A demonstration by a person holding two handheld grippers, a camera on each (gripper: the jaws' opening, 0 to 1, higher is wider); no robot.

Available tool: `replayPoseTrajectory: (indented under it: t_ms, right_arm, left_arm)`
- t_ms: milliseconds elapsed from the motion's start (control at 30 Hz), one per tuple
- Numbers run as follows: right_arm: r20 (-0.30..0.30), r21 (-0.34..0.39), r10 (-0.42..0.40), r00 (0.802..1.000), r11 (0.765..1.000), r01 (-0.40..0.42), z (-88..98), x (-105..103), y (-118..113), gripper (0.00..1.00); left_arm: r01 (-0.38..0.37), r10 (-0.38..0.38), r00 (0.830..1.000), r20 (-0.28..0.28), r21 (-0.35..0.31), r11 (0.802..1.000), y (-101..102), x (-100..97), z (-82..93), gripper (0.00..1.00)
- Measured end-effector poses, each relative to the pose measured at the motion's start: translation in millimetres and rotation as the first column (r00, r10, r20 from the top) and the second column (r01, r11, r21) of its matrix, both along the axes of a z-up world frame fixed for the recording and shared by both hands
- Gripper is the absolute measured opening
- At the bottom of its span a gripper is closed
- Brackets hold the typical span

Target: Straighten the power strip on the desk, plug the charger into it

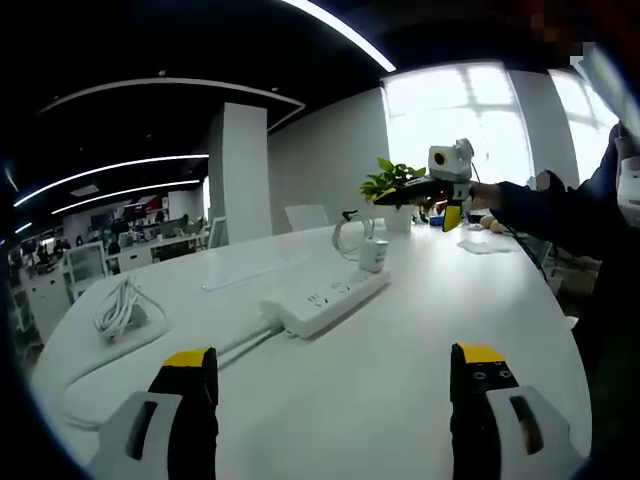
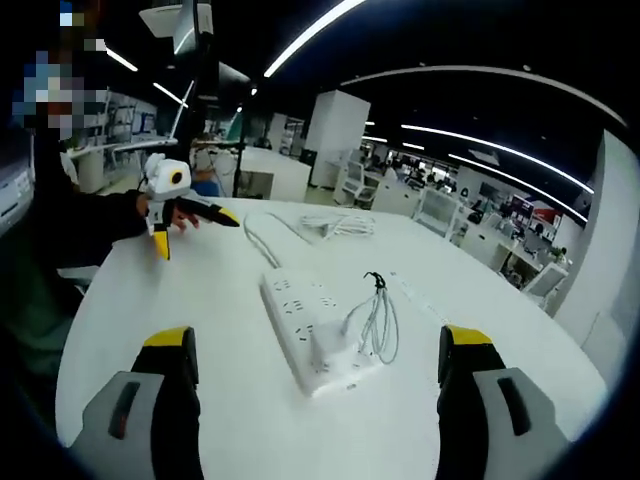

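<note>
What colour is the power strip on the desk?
White; the power strip shows best in the right gripper view.

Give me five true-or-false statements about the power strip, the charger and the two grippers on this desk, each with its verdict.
1. The power strip lies flat on the white desk. True.
2. The charger lies on the desk well apart from the strip. False: it sits on one end of the strip, its looped cable beside it.
3. The right gripper stands open with nothing between its jaws. True.
4. The left gripper is shut on the strip's cord. False: its jaws stand wide apart and empty, short of the strip.
5. A separate coiled white cable lies on the desk away from the strip. True.
</note>
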State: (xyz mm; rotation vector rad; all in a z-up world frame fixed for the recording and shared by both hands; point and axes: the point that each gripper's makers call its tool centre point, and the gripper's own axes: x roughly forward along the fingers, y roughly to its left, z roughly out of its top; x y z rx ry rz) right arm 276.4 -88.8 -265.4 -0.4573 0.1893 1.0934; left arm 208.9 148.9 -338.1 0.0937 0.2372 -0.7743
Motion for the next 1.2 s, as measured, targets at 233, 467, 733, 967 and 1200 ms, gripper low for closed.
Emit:
replayPoseTrajectory:
  t_ms: [233,467,733,967,1200]
  right_arm:
    - [-0.004,0.01,-0.023,1.0,1.0,0.023,-2.5,-5.6,-10.9,1.0]
    - [-0.005,0.025,-0.041,0.999,0.999,0.041,-4.4,-8.3,-18.6,1.0]
    - [-0.016,0.044,-0.062,0.998,0.997,0.063,-13.0,-8.2,-28.9,1.0]
    - [-0.025,0.048,-0.08,0.997,0.996,0.081,-19.8,-10.0,-35.3,1.0]
    - [-0.028,0.057,-0.111,0.993,0.992,0.112,-24.2,-12.5,-45.0,1.0]
  left_arm:
    - [0.002,-0.002,1.0,0.002,0.002,1.0,-2.0,-0.7,1.0,0.99]
    - [0.0,0.0,1.0,0.005,-0.003,1.0,-2.6,0.8,2.3,0.99]
    - [-0.005,0.005,1.0,0.002,-0.001,1.0,-3.1,2.5,1.6,0.99]
    - [-0.004,0.004,1.0,0.0,-0.002,1.0,-4.7,3.4,0.2,0.99]
    - [-0.01,0.01,1.0,0.006,0.001,1.0,-5.3,5.6,2.0,0.99]
